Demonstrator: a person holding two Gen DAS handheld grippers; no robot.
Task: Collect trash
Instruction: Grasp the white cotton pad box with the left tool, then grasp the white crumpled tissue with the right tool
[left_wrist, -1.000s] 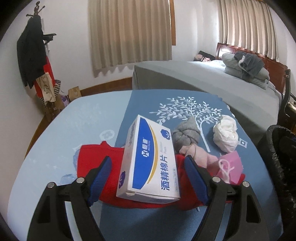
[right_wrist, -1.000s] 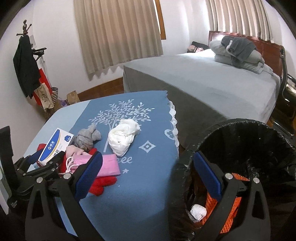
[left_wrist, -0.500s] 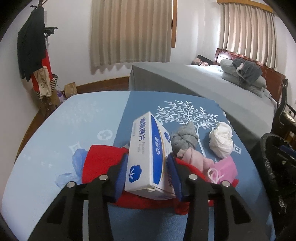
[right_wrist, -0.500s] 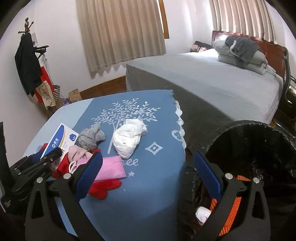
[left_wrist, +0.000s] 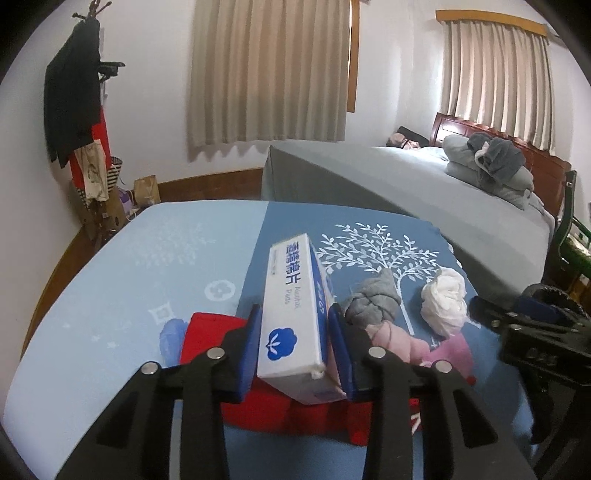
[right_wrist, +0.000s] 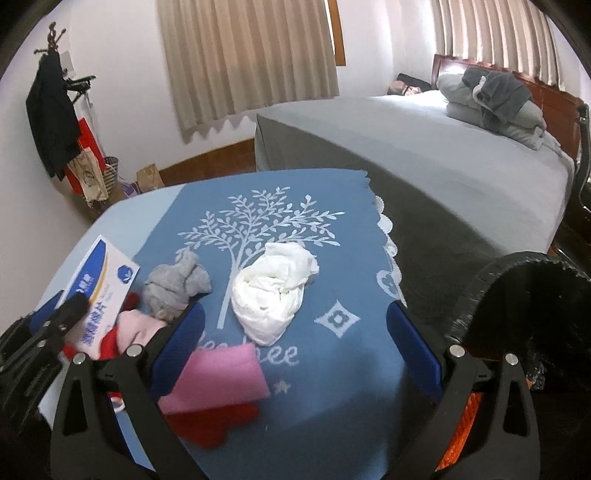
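Note:
My left gripper (left_wrist: 295, 343) is shut on a white and blue alcohol-pad box (left_wrist: 293, 314), held on edge above a red cloth (left_wrist: 210, 328). The box also shows in the right wrist view (right_wrist: 99, 291). My right gripper (right_wrist: 295, 347) is open and empty above the blue tree-print cloth (right_wrist: 332, 221). A crumpled white tissue (right_wrist: 273, 291) lies just beyond and between its fingers; a pink mask (right_wrist: 218, 376) lies by its left finger. The black-lined trash bin (right_wrist: 532, 295) stands at the right.
A grey sock ball (right_wrist: 177, 284) and a pink sock ball (right_wrist: 136, 328) lie beside the red cloth. A crumpled blue bag (left_wrist: 171, 336) lies left of it. A grey bed (right_wrist: 443, 158) stands behind, a coat rack (left_wrist: 77, 110) at the far left.
My left gripper has closed on the box and lifted it, turning it on edge. My right gripper has moved left from over the bin to over the cloth near the tissue.

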